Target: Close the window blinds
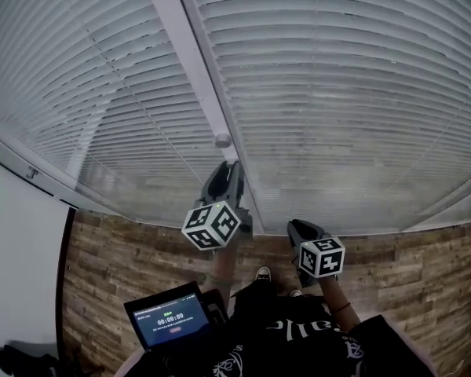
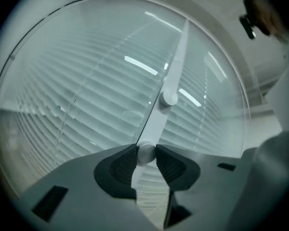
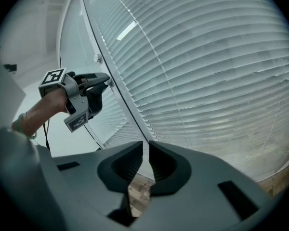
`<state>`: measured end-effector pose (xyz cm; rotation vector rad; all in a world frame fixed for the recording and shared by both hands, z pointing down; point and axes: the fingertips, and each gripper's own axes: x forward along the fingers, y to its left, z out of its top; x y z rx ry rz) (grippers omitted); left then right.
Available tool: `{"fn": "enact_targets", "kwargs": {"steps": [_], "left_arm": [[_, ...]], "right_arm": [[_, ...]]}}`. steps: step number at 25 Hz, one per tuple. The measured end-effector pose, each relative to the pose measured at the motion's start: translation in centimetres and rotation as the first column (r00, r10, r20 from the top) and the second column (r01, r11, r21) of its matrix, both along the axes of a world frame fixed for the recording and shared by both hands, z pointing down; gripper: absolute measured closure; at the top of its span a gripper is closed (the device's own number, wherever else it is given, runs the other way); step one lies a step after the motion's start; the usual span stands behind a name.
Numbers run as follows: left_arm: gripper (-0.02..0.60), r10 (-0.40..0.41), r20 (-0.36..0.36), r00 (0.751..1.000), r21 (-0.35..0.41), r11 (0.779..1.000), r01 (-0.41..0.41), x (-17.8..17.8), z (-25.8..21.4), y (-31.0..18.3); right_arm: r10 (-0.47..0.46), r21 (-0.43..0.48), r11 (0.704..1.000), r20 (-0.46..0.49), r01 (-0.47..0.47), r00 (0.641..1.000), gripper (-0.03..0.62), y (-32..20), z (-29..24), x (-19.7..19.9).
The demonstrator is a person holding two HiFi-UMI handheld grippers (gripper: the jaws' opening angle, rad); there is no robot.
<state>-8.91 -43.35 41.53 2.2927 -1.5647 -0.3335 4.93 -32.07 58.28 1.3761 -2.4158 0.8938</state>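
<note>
While the person stood facing the window, the left gripper (image 1: pixel 224 173) was held out level toward the glass, its marker cube (image 1: pixel 211 226) turned back toward the body and the forearm (image 3: pixel 41 112) stretched out behind it. In the left gripper view its jaws were clamped on the round end knob of the white tilt wand (image 2: pixel 156 121), one pad (image 2: pixel 121 165) pressing on each side of the knob. From there the wand ran up and away along the white upright frame (image 1: pixel 190 53) that parted the two panels of window blinds (image 1: pixel 337 93). The blinds filled the far side of the scene, to the left and right of the frame, and their slats lay close together.

The right gripper (image 1: pixel 302 228) hung lower and to the right, nearer the person's body, and pointed somewhat downward at the foot of the right panel. Its jaws stood almost together with only a thin slit between them and held nothing. It was well apart from the wand.

Near the person's left side, a small screen (image 1: pixel 170 319) glowed above the wood-plank floor (image 1: pixel 125 258).
</note>
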Motion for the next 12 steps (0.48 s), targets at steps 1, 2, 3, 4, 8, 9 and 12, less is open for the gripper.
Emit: {"fn": "enact_targets", "kwargs": {"steps": [1, 2, 3, 4, 8, 9, 12], "left_arm": [[0.453, 0.006, -0.103, 0.995, -0.021, 1.0, -0.008, -0.2, 0.07, -0.07], [0.454, 0.015, -0.22, 0.975, -0.042, 0.999, -0.025, -0.35, 0.19, -0.16], [0.454, 0.028, -0.338, 0.941, -0.06, 0.997, -0.051, -0.36, 0.32, -0.22], [0.454, 0.042, -0.435, 0.9, -0.072, 0.994, -0.081, -0.22, 0.39, -0.25], [0.454, 0.054, -0.559, 0.828, -0.088, 0.988, -0.124, -0.09, 0.3, -0.19], [0.454, 0.051, -0.57, 0.82, -0.091, 0.988, -0.124, -0.12, 0.31, -0.18], [0.454, 0.031, -0.661, 0.75, -0.108, 0.985, -0.136, -0.32, 0.47, -0.28]], "right_arm": [[-0.002, -0.001, 1.0, -0.001, 0.002, 1.0, 0.543, 0.07, 0.02, -0.06], [-0.003, -0.001, 1.0, -0.002, 0.003, 1.0, 0.543, 0.12, 0.04, -0.08], [-0.003, -0.002, 1.0, -0.003, 0.003, 1.0, 0.543, 0.16, 0.07, -0.06], [-0.002, -0.002, 1.0, -0.003, 0.002, 1.0, 0.543, 0.19, 0.11, -0.01], [0.008, -0.005, 1.0, -0.006, -0.008, 1.0, 0.543, 0.49, 0.16, 0.41], [0.01, -0.005, 1.0, -0.007, -0.01, 1.0, 0.543, 0.58, 0.2, 0.51], [0.013, -0.004, 1.0, -0.007, -0.013, 1.0, 0.543, 0.74, 0.25, 0.65]]}}
